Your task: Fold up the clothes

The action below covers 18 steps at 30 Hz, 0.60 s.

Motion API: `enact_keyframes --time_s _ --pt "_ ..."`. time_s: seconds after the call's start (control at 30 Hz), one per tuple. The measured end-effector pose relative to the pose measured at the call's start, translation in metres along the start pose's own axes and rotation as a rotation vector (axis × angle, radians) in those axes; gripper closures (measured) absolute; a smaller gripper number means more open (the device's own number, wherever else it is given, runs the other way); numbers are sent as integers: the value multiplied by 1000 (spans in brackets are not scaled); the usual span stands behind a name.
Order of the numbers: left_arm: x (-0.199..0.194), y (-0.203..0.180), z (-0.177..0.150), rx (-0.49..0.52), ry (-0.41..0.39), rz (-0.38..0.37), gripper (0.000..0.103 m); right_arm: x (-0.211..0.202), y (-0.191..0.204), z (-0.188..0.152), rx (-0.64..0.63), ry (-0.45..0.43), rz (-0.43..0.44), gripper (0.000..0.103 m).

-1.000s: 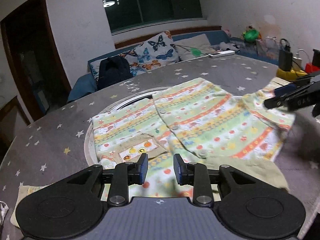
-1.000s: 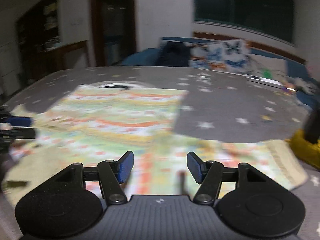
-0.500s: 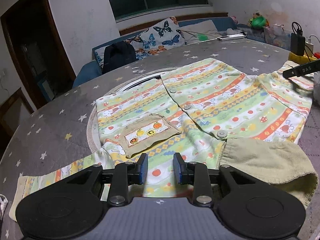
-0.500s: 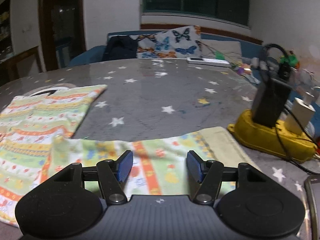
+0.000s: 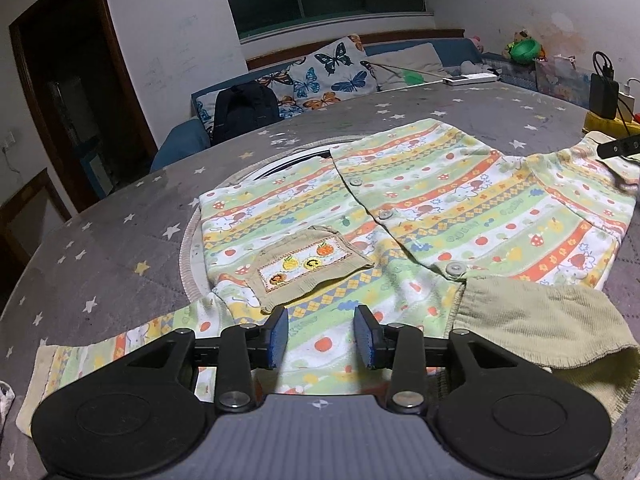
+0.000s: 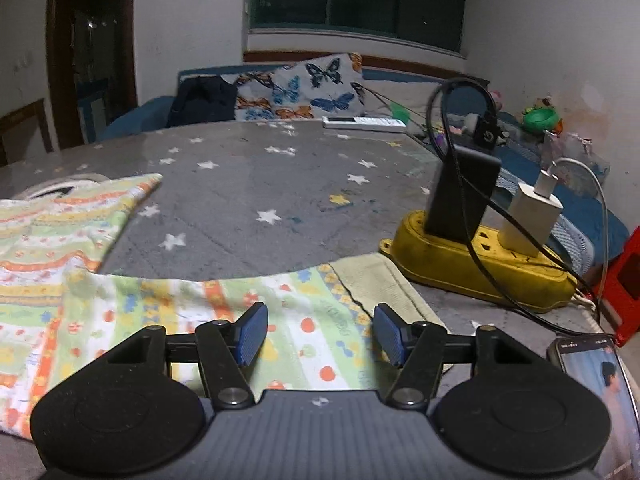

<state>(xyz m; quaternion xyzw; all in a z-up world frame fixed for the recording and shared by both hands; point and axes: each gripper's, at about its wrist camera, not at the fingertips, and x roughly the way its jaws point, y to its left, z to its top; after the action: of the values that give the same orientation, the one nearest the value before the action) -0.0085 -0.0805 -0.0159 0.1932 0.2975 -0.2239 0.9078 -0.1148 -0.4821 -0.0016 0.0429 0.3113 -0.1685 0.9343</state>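
Lying flat on the star-patterned grey table cover (image 5: 120,240), the striped button-front shirt (image 5: 440,208) shows its chest pocket (image 5: 308,264) and khaki collar (image 5: 540,320) in the left wrist view. The left gripper (image 5: 322,336) hovers over the near hem, jaws spread, nothing between them. A black finger of the other tool (image 5: 618,147) shows at the far sleeve.

From the right wrist view, the right gripper (image 6: 320,334) hangs above the sleeve (image 6: 240,304), jaws wide apart and empty. A yellow power strip (image 6: 472,268) sits just beyond the cuff; a phone (image 6: 596,372) lies nearby.
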Motion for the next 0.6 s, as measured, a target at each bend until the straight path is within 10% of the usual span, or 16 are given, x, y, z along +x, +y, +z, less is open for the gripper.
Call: enact_keyframes --time_s 0.6 --pt "-1 1 -1 -12 -2 14 59 -8 5 2 -11 -7 29 42"
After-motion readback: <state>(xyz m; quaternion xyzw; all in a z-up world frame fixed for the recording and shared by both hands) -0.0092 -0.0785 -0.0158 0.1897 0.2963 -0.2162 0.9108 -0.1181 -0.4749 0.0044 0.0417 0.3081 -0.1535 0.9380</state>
